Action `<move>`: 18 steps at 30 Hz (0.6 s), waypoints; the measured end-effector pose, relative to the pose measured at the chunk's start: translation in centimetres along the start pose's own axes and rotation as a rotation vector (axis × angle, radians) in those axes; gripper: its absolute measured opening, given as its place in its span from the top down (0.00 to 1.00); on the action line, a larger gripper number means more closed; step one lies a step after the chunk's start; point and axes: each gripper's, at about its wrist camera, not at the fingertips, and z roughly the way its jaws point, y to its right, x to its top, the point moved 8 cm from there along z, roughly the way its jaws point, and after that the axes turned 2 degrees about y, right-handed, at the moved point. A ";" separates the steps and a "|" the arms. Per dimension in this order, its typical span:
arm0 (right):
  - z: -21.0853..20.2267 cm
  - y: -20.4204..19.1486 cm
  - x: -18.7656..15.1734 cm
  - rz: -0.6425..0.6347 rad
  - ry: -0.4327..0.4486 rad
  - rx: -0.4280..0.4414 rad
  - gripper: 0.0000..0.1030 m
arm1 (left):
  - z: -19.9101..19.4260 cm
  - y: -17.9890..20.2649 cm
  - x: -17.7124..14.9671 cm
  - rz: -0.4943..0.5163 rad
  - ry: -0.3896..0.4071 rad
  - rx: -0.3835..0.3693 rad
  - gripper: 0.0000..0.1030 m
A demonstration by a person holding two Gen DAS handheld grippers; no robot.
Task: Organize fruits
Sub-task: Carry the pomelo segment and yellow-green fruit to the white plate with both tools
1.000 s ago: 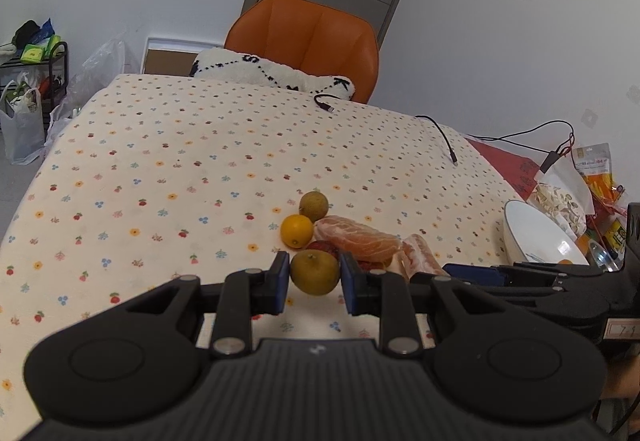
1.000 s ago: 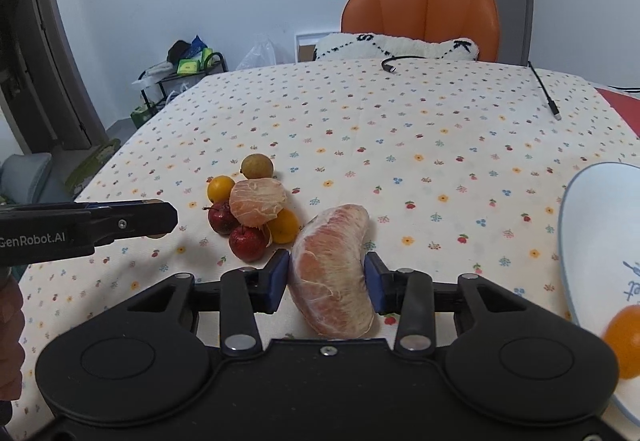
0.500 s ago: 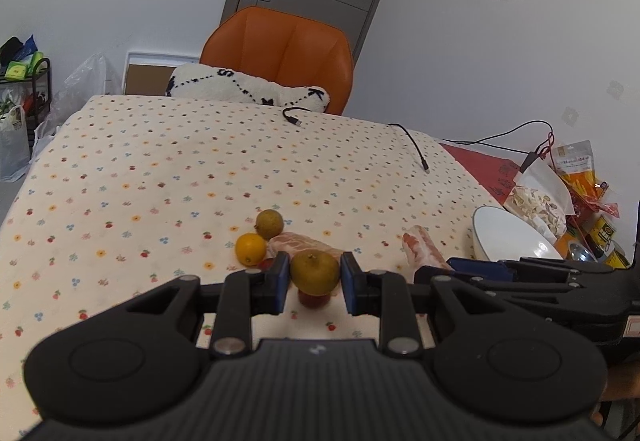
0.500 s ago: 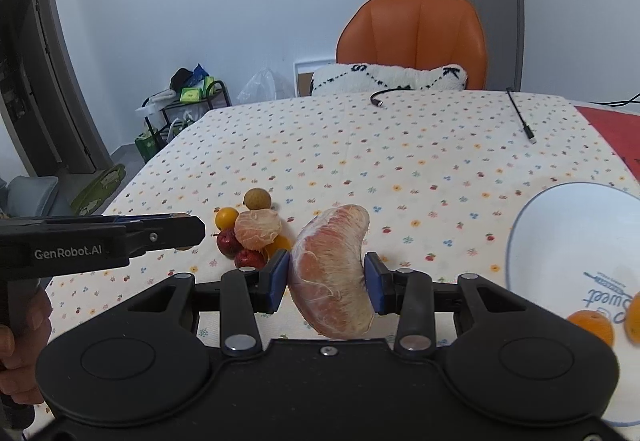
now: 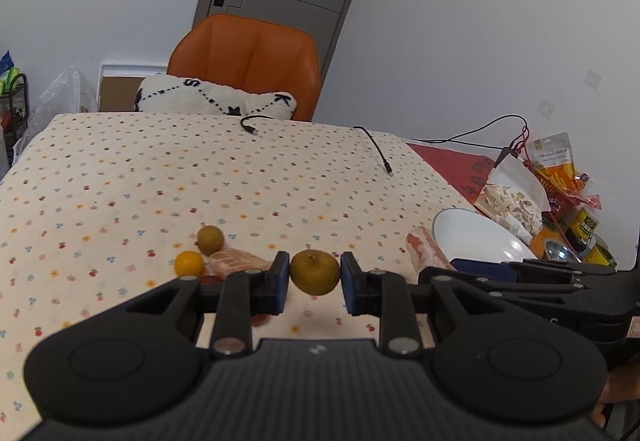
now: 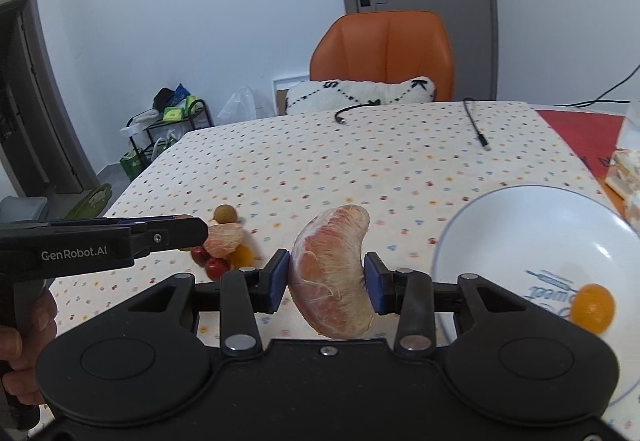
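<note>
Above the worktop (image 6: 400,161) beside the white bowl (image 6: 520,225), the right tongs (image 6: 326,279) pinch a soft, tearable peeled pomelo segment (image 6: 332,273) mid-body, while the left tongs (image 5: 315,279) clamp a small firm brownish fruit (image 5: 315,272) across its middle.

Seen from the right wrist, the white bowl (image 6: 472,225) runs off the right edge, and the orange fruit (image 6: 592,308) inside it is blurred. Left of that bowl, the left hand-held gripper (image 6: 188,229) covers part of the fruit pile (image 6: 224,245). From the left wrist, the red fruit (image 5: 208,280) hides behind the black frame; packet labels beyond the bowl are unreadable.
</note>
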 end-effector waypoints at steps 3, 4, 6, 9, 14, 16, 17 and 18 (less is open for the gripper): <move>-0.5 0.8 0.0 0.007 0.007 -0.013 0.63 | 0.3 1.0 0.1 0.012 -0.002 -0.014 0.75; -0.7 1.0 0.0 0.008 0.009 -0.018 0.63 | 0.5 1.3 0.0 0.015 -0.004 -0.018 0.75; -1.0 1.6 -0.1 0.016 0.011 -0.026 0.63 | 0.7 1.9 0.0 0.022 -0.006 -0.028 0.75; -1.4 2.5 -0.2 0.026 0.014 -0.037 0.63 | 1.1 2.8 0.1 0.034 -0.008 -0.042 0.75; -2.1 3.8 -0.4 0.042 0.019 -0.058 0.63 | 1.7 4.4 0.0 0.049 -0.013 -0.063 0.75; -2.3 4.4 -0.5 0.049 0.021 -0.066 0.63 | 2.0 5.0 -0.1 0.054 -0.018 -0.072 0.75; -2.4 4.7 -0.6 0.053 0.022 -0.071 0.63 | 2.1 5.2 -0.1 0.057 -0.019 -0.076 0.75; -2.5 5.0 -0.6 0.058 0.023 -0.074 0.63 | 2.2 5.5 -0.2 0.060 -0.021 -0.080 0.75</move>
